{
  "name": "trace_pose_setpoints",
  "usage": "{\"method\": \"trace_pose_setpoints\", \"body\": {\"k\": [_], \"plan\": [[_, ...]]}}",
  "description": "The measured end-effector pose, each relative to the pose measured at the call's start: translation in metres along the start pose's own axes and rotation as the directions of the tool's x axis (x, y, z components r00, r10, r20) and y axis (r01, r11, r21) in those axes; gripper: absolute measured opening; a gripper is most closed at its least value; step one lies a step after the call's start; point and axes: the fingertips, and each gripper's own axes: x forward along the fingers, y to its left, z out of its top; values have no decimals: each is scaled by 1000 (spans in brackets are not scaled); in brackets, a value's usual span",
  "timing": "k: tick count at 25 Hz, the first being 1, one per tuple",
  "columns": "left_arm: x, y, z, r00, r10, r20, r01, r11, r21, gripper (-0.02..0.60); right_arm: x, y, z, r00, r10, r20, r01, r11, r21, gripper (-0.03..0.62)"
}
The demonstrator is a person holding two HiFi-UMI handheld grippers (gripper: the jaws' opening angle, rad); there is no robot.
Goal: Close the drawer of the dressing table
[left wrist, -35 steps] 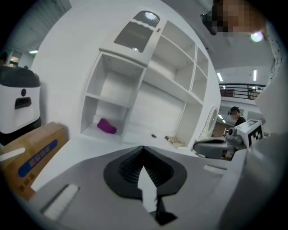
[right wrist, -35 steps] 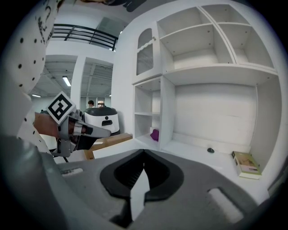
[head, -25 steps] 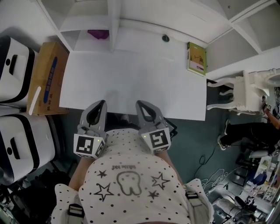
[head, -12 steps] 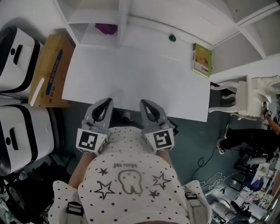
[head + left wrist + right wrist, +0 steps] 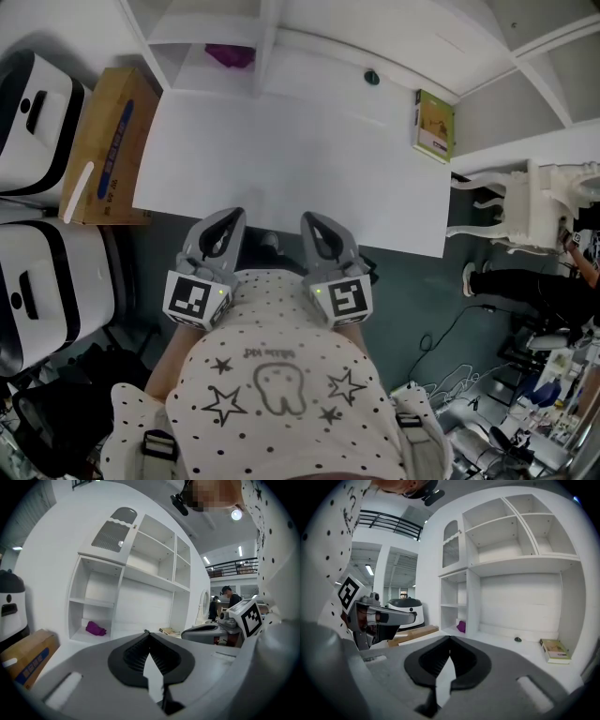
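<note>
White and flat, the top of the white dressing table (image 5: 291,169) fills the middle of the head view, with its near edge running just ahead of both grippers. The drawer cannot be made out in any view; whatever sits under that near edge is hidden from above.

The left gripper (image 5: 230,216) (image 5: 147,632) and the right gripper (image 5: 309,218) (image 5: 450,637) are side by side at the near edge, close to the person's dotted white shirt (image 5: 272,375). Each has its grey jaws brought together at the tips, with nothing between them.

Behind the top stands the white shelf unit (image 5: 258,42) (image 5: 468,569). Its low left compartment holds a crumpled purple item (image 5: 230,56) (image 5: 95,629) (image 5: 461,626). The wide middle recess holds a small dark round object (image 5: 372,77) (image 5: 517,639) near the back wall. A yellow-green book (image 5: 434,127) (image 5: 555,649) lies flat at the right end of that recess.

To the left, touching the table's side, is a closed brown cardboard box (image 5: 103,150) (image 5: 28,656) with a blue stripe. Further left are two rounded white units with black bands (image 5: 37,112). To the right of the table stands a carved white chair (image 5: 525,202).
</note>
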Motion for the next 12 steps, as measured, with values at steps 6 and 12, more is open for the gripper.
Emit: {"method": "trace_pose_setpoints", "body": {"k": [6,12], "plan": [[4,0,0,1000,2,-4,-2,1000,-22,-5,3,-4,-2,1000,0,-31,1,1000,9,2],[-7,9,-5,1000,3,0,-3,999,-39,-5,4,8,-7,999,-11,-32,11,1000,6,0]]}}
